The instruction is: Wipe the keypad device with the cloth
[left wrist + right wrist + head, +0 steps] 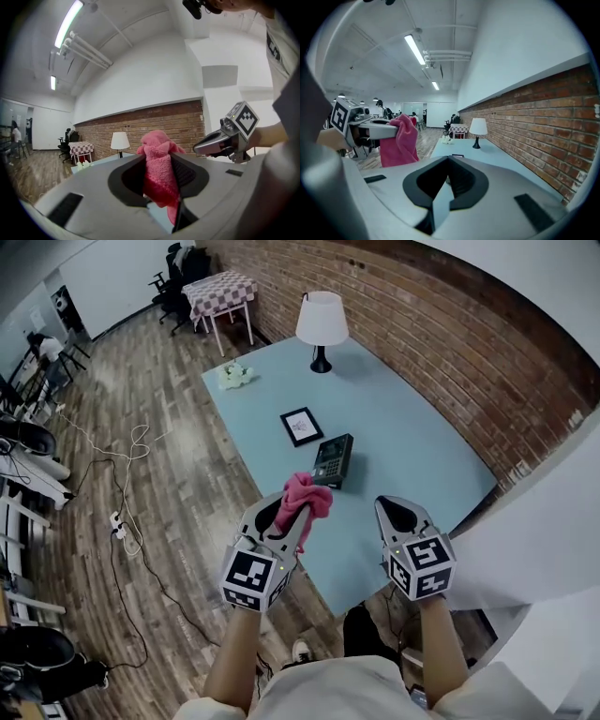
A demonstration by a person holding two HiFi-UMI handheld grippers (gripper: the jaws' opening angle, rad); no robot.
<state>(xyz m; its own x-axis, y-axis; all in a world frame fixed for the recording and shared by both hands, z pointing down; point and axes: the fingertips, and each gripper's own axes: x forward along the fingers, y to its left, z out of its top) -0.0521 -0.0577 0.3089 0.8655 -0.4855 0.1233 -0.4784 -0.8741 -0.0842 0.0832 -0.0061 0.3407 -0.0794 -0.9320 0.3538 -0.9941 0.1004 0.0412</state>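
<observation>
the left gripper (292,517) has its two grey jaws pinched on a crumpled pink terry cloth (306,496); in the left gripper view the fabric fills the gap between the pads, bunching up above the tips and hanging down below them. in the right gripper view the cloth dangles free from those jaws, with wood floor behind it.

the right gripper (393,506) is just right of the left one, at about the same height, and carries nothing; its own view shows the jaws pressed together with no gap to speak of and nothing between them.

the black keypad device with a small screen (333,460) lies flat on the pale blue rectangular table (412,442), in the near middle of the top and turned at an angle to the edges. in the head view the cloth sits just on the near side of it. whether it touches the device cannot be told there.

just far-left of the device lies a small black-framed picture (301,426). farther back stands a table lamp with a white shade and dark base (322,327), close to the red brick wall (441,343) on the right. a bunch of white flowers (234,375) rests at the far left corner of the table.
</observation>
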